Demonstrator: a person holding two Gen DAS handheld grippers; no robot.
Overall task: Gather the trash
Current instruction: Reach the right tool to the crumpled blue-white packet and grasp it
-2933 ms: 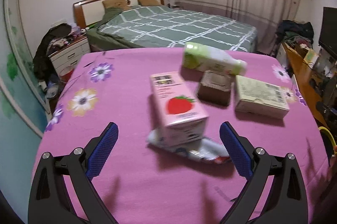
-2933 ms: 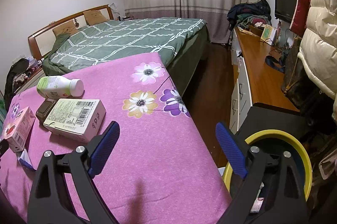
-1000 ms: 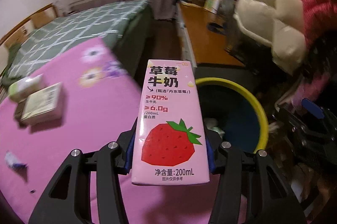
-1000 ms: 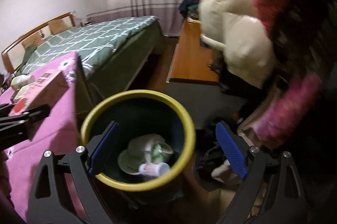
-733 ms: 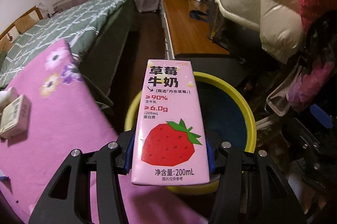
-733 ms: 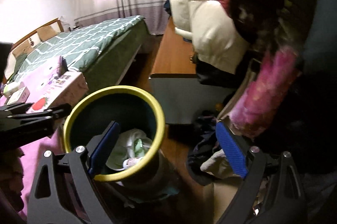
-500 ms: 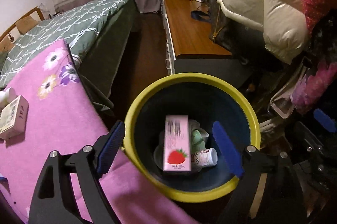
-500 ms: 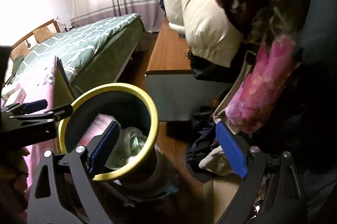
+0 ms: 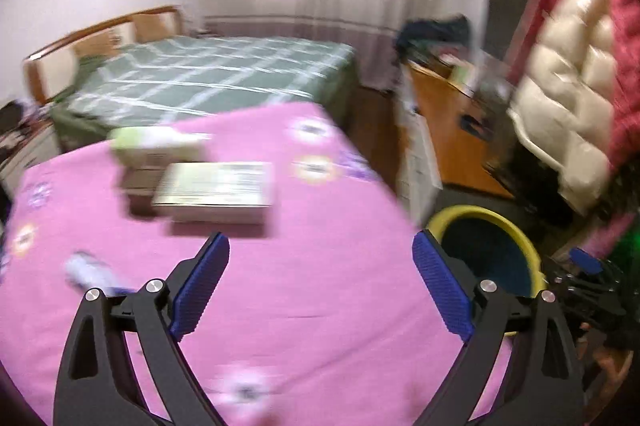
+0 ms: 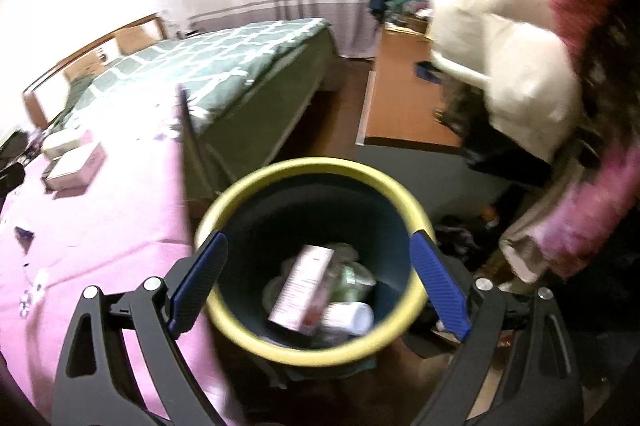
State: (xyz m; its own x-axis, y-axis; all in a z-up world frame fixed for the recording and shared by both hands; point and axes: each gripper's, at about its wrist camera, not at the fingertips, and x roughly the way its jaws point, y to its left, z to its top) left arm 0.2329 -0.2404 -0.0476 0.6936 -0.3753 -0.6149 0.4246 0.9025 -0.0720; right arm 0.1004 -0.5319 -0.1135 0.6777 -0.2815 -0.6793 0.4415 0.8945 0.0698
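**Left wrist view: one carton binned, four pieces waiting**

Left wrist view is showing the left gripper (image 9: 320, 282) empty, fingers opening wide. On the pink desk (image 9: 328, 290) four items are lying: wrapper (image 9: 90, 276), bottle (image 9: 154, 141), dark box (image 9: 138, 181), flat carton (image 9: 214, 187). The milk carton (image 10: 302, 288) is sitting inside the bin (image 10: 312, 342); the right gripper (image 10: 318, 284) is spread wide, empty.

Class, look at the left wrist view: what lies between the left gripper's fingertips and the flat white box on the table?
Only bare pink tablecloth separates the left gripper, jaws opening and empty, from the white box.
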